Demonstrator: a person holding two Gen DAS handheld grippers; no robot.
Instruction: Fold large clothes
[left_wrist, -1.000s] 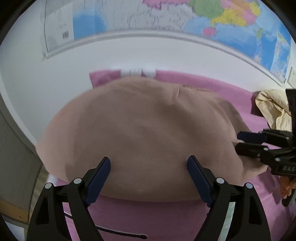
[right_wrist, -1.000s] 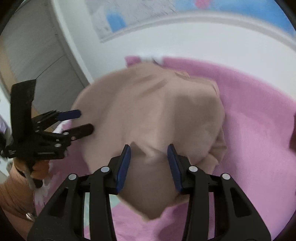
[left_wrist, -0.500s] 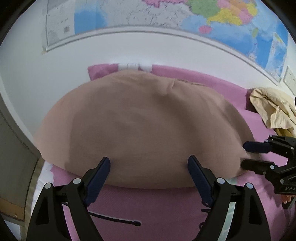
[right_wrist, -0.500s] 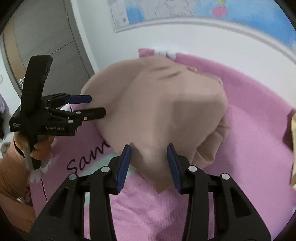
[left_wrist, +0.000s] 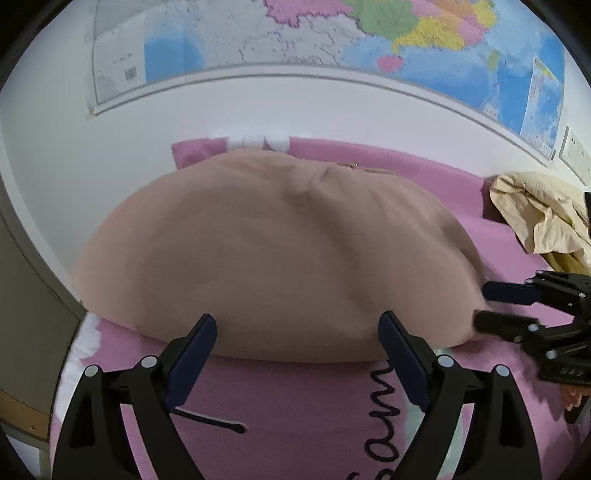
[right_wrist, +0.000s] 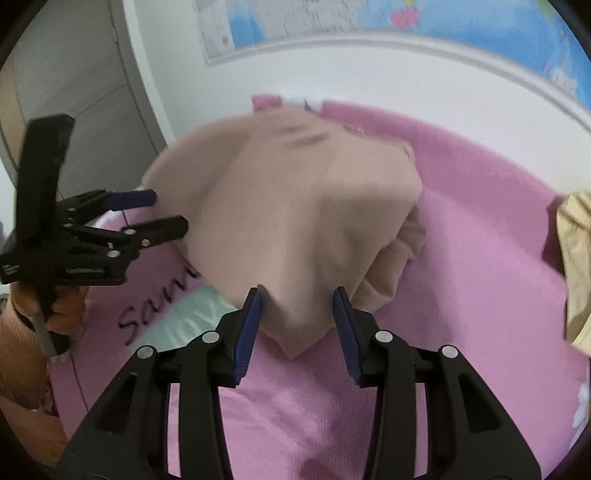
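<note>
A large tan garment lies spread on a pink blanket; it also shows in the right wrist view. My left gripper is open at the garment's near edge, with no cloth between its fingers. It also shows in the right wrist view, open at the garment's left edge. My right gripper is open, with a pointed corner of the garment lying between its fingers. It also shows in the left wrist view, open at the garment's right edge.
A crumpled cream garment lies at the right on the blanket. A white wall with a world map stands behind. A grey cabinet stands at the left. Dark lettering marks the blanket.
The garment has dropped from its raised, billowed state and settled flatter on the blanket. Both grippers have drawn back toward me, baring more blanket and its lettering.
</note>
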